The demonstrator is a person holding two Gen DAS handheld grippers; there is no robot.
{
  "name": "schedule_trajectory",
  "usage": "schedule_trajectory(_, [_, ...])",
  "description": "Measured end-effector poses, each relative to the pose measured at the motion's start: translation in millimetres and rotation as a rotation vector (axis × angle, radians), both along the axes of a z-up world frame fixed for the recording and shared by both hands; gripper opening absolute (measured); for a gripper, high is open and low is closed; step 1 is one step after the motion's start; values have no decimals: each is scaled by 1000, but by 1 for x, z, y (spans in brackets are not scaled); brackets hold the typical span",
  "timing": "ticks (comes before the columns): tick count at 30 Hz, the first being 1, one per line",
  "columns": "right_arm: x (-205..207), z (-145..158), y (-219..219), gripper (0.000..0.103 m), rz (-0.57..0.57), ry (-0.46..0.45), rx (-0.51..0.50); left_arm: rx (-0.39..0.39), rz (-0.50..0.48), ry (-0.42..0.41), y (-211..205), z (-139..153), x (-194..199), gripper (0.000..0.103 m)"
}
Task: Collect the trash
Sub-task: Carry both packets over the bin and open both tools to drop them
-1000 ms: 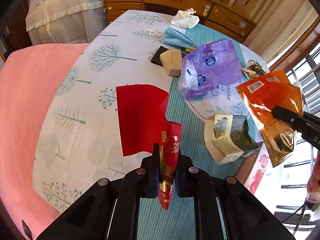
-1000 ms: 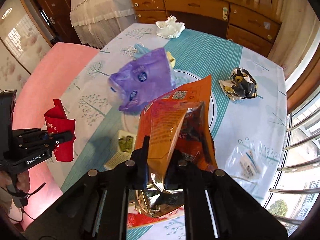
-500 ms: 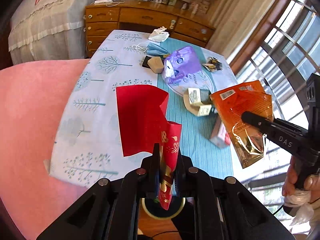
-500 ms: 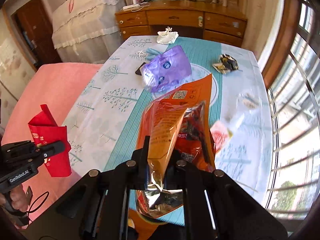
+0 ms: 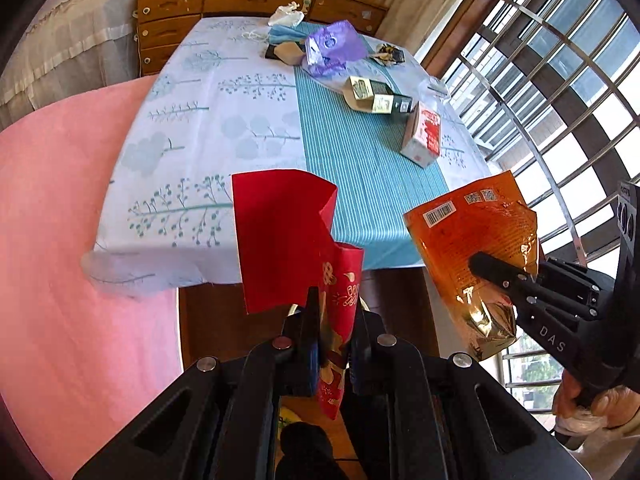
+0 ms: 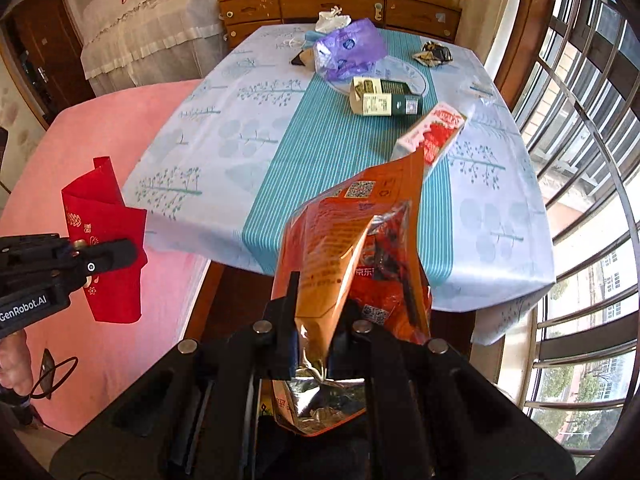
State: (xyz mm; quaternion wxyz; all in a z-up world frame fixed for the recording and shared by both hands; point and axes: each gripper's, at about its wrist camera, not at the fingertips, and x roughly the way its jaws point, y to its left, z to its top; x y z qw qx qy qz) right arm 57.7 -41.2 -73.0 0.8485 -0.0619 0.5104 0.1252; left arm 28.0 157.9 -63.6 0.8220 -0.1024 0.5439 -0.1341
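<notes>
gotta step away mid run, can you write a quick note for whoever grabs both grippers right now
Left gripper: shut on red envelope, held off the table's near edge.
Right gripper: shut on orange snack pouch, also off the table.
Done: those two pieces lifted.
Left on the table: purple bag, green carton, red-and-white carton, crumpled wrapper, face mask, white tissue.
</notes>
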Motion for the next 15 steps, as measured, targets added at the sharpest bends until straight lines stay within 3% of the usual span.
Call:
schedule_trajectory(7, [-39, -50, -12, 7, -31, 79, -35, -17, -28, 96, -24, -49, -18, 10])
schedule_trajectory(15, [-37, -138, -34, 7, -107, 192, -55, 0, -37, 222, -56, -137, -14, 10])
